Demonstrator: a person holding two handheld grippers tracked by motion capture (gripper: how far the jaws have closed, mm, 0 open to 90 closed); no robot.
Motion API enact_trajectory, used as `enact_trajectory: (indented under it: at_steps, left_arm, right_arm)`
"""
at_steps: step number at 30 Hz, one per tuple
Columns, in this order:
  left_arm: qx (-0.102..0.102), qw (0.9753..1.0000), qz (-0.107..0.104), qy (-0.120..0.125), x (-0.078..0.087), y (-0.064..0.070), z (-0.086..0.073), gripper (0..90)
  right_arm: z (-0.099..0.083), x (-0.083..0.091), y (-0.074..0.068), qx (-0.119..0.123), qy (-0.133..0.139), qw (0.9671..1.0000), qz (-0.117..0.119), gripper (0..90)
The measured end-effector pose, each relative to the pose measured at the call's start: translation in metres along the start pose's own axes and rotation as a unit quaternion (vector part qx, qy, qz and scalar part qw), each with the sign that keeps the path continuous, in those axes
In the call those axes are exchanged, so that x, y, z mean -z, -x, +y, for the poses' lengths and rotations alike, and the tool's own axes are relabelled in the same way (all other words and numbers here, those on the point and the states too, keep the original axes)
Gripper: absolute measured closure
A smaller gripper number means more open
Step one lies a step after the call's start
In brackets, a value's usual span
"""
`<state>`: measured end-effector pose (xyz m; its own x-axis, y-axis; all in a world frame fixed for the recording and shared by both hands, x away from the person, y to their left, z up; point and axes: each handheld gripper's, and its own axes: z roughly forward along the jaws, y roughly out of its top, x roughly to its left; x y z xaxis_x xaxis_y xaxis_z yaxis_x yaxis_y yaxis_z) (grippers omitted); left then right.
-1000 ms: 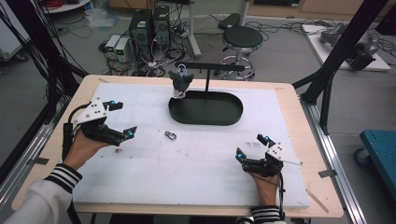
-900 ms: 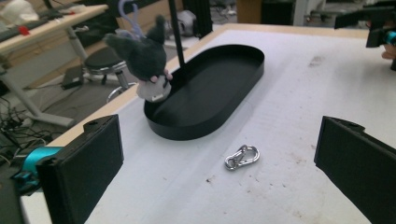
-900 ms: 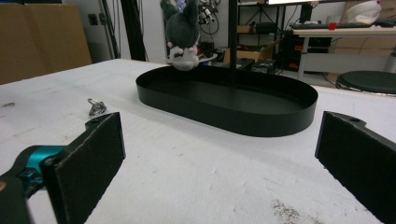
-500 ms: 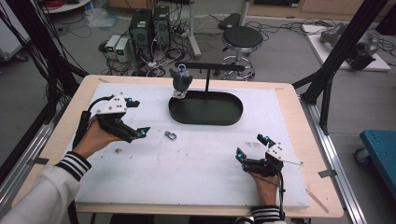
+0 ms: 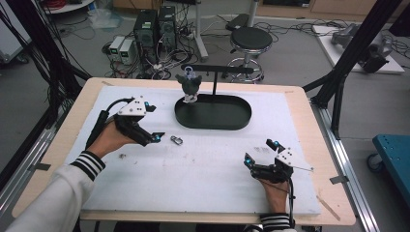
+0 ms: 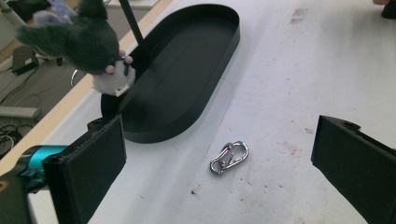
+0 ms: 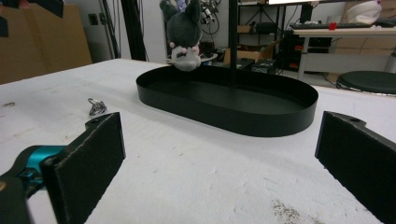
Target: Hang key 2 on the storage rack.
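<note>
Now the left gripper [image 5: 155, 137] sits at about nine o'clock on the white mat [image 5: 203, 164], its jaws spread wide and holding nothing. In the left gripper view the two black jaws stand far apart at the bottom corners, and the small metal carabiner clip [image 6: 229, 157] lies flat on the mat between them, a little ahead, touching neither jaw. From above, the same clip [image 5: 176, 140] rests just beside the gripper's tips, toward three o'clock from them, and near the six o'clock edge of the black oval tray [image 5: 241, 118].

The tray holds a thin upright post with a crossbar, and a dark plush toy [image 5: 188, 85] hangs from the bar's end over the tray's nine o'clock end; in the left gripper view the toy [image 6: 88, 44] hangs just above the tray's rim.

The right gripper [image 5: 258, 152] rests low at about five o'clock on the mat, well apart from the clip. Its jaws are likewise released, wide apart and empty. The right gripper view looks across bare mat toward the tray [image 7: 261, 123], with the clip [image 7: 96, 107] at ten o'clock, far off.
</note>
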<state>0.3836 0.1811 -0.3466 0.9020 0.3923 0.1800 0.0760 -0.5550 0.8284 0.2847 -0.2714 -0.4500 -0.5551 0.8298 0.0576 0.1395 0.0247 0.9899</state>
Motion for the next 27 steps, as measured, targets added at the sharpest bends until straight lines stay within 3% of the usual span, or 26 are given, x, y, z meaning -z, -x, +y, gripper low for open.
enact_trajectory:
  at_steps: [12,14,19,27]
  left_arm:
    - [0.016,0.9982,-0.025,-0.051,-0.032,-0.001,-0.01,4.0]
    - [0.015,0.9977,-0.03,-0.058,-0.035,-0.002,-0.012,10.4]
    - [0.024,0.9966,-0.03,-0.073,-0.042,-0.003,-0.016,11.8]
    - [0.018,0.9934,-0.038,-0.106,-0.055,0.0,-0.02,20.9]
  right_arm:
    - [0.0,0.0,0.0,0.0,0.0,1.0,0.0,0.7]
    - [0.0,0.0,0.0,0.0,0.0,1.0,0.001,0.8]
    - [0.0,0.0,0.0,0.0,0.0,1.0,0.001,0.8]
    - [0.0,0.0,0.0,-0.001,0.0,1.0,0.001,0.8]
